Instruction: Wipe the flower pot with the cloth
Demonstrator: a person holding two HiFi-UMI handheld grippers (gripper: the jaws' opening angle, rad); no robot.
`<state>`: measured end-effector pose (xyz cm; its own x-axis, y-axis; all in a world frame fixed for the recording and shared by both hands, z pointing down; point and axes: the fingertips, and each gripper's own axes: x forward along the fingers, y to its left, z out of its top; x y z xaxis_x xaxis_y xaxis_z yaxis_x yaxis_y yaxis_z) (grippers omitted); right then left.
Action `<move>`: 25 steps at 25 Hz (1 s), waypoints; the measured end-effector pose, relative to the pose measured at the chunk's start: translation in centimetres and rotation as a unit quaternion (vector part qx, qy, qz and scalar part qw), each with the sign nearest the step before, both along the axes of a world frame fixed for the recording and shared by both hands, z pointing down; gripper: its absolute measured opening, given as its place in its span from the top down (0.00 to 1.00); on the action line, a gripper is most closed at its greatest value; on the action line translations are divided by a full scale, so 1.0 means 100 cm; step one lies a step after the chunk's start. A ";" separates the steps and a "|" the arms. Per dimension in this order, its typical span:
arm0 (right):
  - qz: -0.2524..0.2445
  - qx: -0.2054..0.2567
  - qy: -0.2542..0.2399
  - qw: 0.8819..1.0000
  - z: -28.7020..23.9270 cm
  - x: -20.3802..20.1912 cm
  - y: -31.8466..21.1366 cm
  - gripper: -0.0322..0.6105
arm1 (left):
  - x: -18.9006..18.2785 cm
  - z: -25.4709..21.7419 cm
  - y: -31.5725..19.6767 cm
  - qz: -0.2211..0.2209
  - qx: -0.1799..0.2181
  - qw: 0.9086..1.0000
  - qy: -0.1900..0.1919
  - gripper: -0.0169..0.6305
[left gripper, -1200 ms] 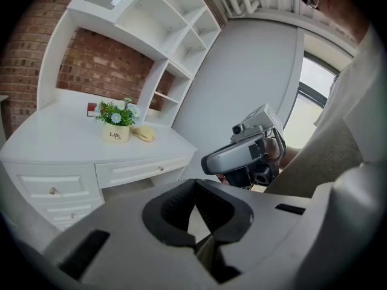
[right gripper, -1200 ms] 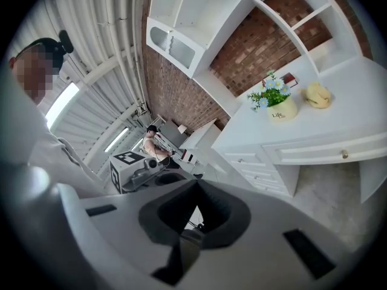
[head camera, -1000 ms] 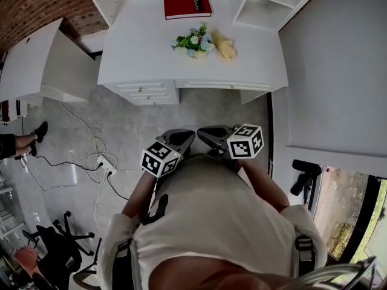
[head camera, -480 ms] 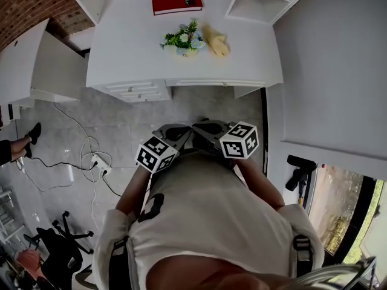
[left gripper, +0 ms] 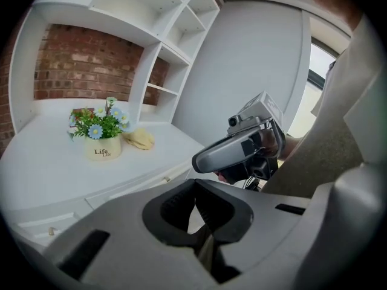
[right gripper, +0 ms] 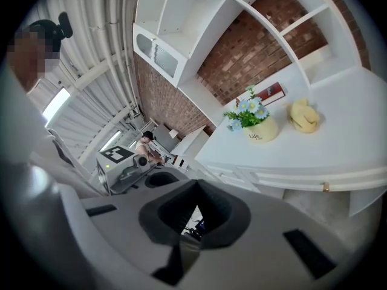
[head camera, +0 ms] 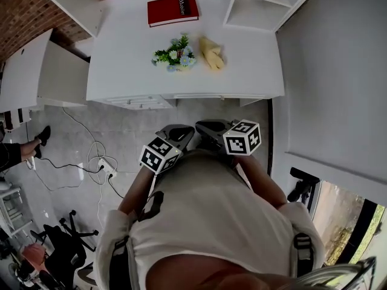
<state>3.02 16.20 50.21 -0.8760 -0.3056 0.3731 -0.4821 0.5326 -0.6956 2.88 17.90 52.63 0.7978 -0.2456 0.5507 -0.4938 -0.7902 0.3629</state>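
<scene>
Over the last second the desk [head camera: 115, 71] had drifted left and a little nearer in the head view. We judged that we were walking up to it, so the wiping had not begun. The flower pot [head camera: 174, 54] stood mid-desk with the yellow cloth [head camera: 211, 53] just beside it on its right, both well apart from us. The left tool [left gripper: 198, 210] and right tool [right gripper: 193, 210] were each pressed together on nothing. The pot's label read "Life"; the lettering on the red book [head camera: 173, 10] was too small to read.
</scene>
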 end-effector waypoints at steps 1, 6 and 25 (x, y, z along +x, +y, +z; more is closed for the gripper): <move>0.002 0.000 -0.001 1.000 0.000 0.006 -0.004 0.93 | 0.003 0.001 -0.003 0.000 -0.002 1.000 -0.004 0.94; 0.006 0.003 0.006 1.000 0.008 0.036 -0.021 0.93 | 0.020 0.003 -0.016 -0.012 -0.027 1.000 -0.008 0.94; 0.077 0.141 0.157 0.975 0.014 0.137 -0.214 0.93 | 0.031 0.003 -0.086 -0.076 -0.009 0.997 -0.017 0.94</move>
<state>16.73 -5.18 51.57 -0.6683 -0.5528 0.4977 -0.7365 0.5859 -0.3382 5.95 9.34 52.90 0.7332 -0.3519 0.5819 -0.6195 -0.6985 0.3581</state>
